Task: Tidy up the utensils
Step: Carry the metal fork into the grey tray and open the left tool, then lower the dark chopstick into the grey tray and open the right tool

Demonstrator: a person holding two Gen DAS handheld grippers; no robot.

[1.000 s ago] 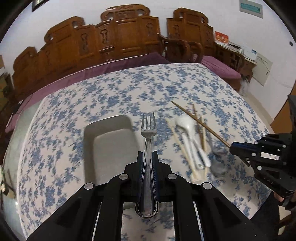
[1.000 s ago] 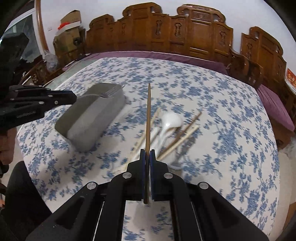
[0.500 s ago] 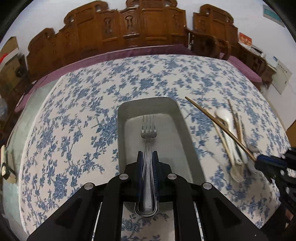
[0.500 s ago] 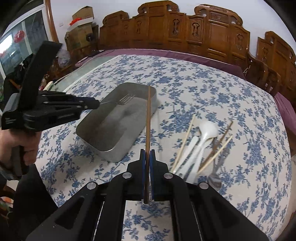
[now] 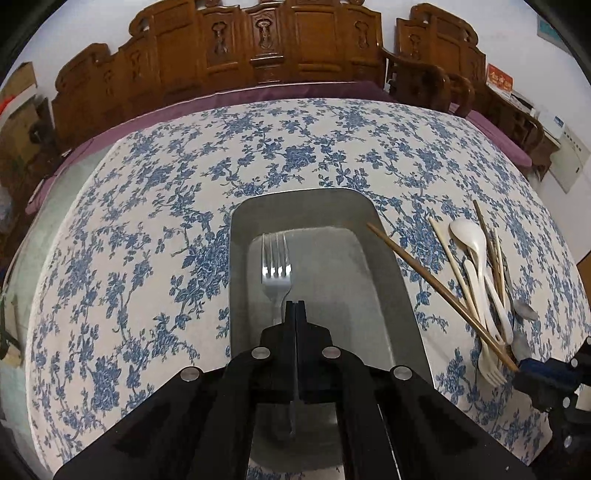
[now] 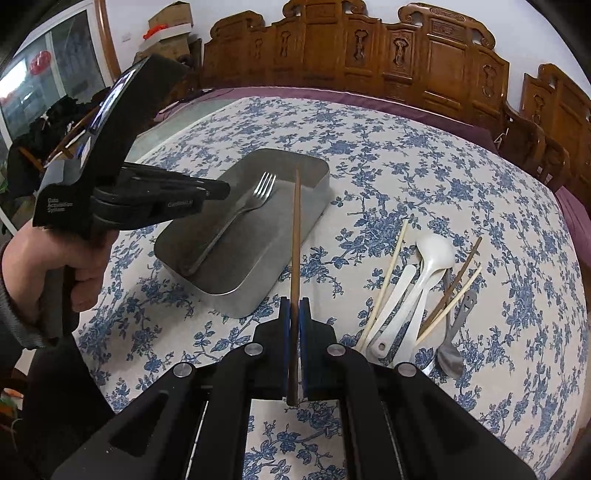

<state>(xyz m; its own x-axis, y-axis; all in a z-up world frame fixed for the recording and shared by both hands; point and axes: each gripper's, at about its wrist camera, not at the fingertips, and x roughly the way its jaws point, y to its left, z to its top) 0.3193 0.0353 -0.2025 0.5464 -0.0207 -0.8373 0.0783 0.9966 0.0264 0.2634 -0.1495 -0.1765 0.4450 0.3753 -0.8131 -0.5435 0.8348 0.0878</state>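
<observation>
The right hand-held gripper (image 6: 292, 302) pinches the thin, light, stiff brown wooden chopstick (image 6: 295, 229) near its end, so it may wobble.

Carved dark-wood bench backs (image 5: 258, 44) line the white wall (image 6: 535, 22) ahead of the fingers, w/ purple seat cushion (image 5: 229, 99) below. Window (image 6: 33, 85) far left of the fingers, daylight coming thru. Cardboard boxes (image 6: 166, 33) stacked in the corner next to it.

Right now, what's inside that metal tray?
One fork lies inside the metal tray. Nothing else shows there; in the left view the left hand-held gripper covers the fork's handle.
</observation>
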